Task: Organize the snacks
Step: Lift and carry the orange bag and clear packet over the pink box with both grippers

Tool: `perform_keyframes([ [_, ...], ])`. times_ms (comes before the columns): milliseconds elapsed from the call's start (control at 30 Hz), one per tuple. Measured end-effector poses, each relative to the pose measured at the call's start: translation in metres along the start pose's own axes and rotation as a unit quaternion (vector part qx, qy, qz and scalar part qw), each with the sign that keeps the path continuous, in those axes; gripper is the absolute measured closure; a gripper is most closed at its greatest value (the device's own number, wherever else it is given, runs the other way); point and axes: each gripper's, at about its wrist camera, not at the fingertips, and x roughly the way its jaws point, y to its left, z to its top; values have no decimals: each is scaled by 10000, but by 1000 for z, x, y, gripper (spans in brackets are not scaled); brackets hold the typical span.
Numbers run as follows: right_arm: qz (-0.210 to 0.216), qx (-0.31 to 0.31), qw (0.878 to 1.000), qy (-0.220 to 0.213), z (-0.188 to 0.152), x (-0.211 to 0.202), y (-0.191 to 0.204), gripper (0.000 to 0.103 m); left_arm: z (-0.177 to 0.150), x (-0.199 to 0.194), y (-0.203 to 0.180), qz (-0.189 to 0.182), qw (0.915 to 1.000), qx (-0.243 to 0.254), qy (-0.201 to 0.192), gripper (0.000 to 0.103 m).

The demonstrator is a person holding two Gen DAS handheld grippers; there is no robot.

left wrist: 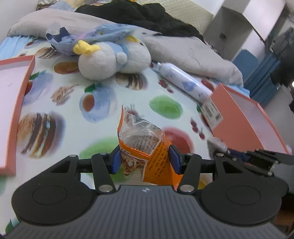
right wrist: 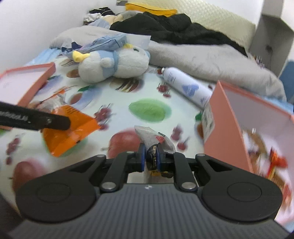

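Left gripper (left wrist: pixel 145 159): blue pads pinch an orange snack packet (left wrist: pixel 143 147), held above the fruit-print sheet (left wrist: pixel 69 117)
Right gripper (right wrist: pixel 151 158): pads pressed together on a small grey snack sachet (right wrist: pixel 152 137); the sachet's tip sticks forward past the pads
Right side: open pink box (right wrist: pixel 222 119) just beside the right gripper; blurred snacks lie inside
Left side: pink box lid (left wrist: pixel 16 103), lying open side up
Middle distance: white spray can (left wrist: pixel 183 80) on its side; plush bird (left wrist: pixel 114 58) beyond
Far: grey blanket (left wrist: pixel 193 53); black clothing (left wrist: pixel 143 14) heaped on it

Print and barcodes on the orange snack packet (left wrist: pixel 145 147) are too blurred to read.
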Motion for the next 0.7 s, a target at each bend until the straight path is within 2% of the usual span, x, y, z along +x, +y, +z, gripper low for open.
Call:
perform_keyframes([
  [167,48,270,9994,204,-31,-16,5,88,-25,-14,-15,87,9999,45,125,44],
  [300,102,307,9992,230,-39,-27,6,88,-34,-22,-26,83,9998,57,144,44],
  [467,175,473,9987,119,-34,-39,0,88,-29,-33,-36,54,10000,44,36,44],
  [700,249,797,9964,-170,-17,-60,-17,88,-6,-46,-56,-69,9997,183,-163,44],
])
